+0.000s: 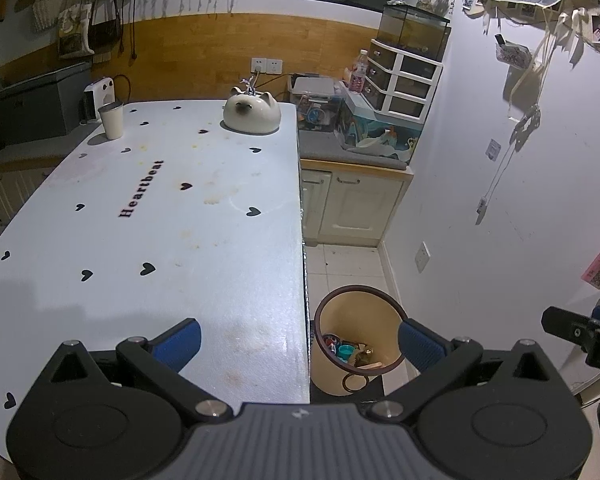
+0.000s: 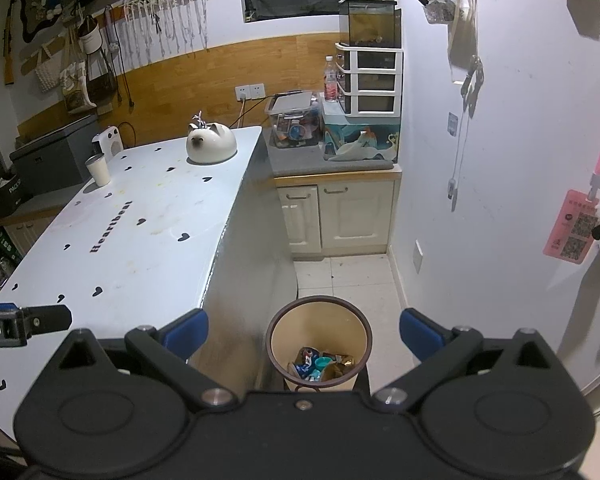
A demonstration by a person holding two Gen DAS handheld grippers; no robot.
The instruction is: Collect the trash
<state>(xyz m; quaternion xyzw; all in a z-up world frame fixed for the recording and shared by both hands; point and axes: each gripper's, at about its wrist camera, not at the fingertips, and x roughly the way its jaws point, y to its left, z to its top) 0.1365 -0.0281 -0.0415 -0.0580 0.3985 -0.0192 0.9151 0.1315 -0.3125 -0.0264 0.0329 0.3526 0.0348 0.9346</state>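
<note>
With both my left claw (image 1: 300, 344) and right claw (image 2: 304, 336) wide open and empty, I would next reach for the white paper cup (image 1: 111, 121) at the far-left corner of the white heart-printed desk (image 1: 160, 220), since the beige round waste bin (image 2: 318, 344) beside the desk already holds wrappers.

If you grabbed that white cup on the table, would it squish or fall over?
The cup looks like thin paper, so it is probably light and might squish under a hard squeeze. It stands upright, tall and narrower at its base, so a sideways push could tip it. Whether anything is inside cannot be seen, so its weight is uncertain.
</note>
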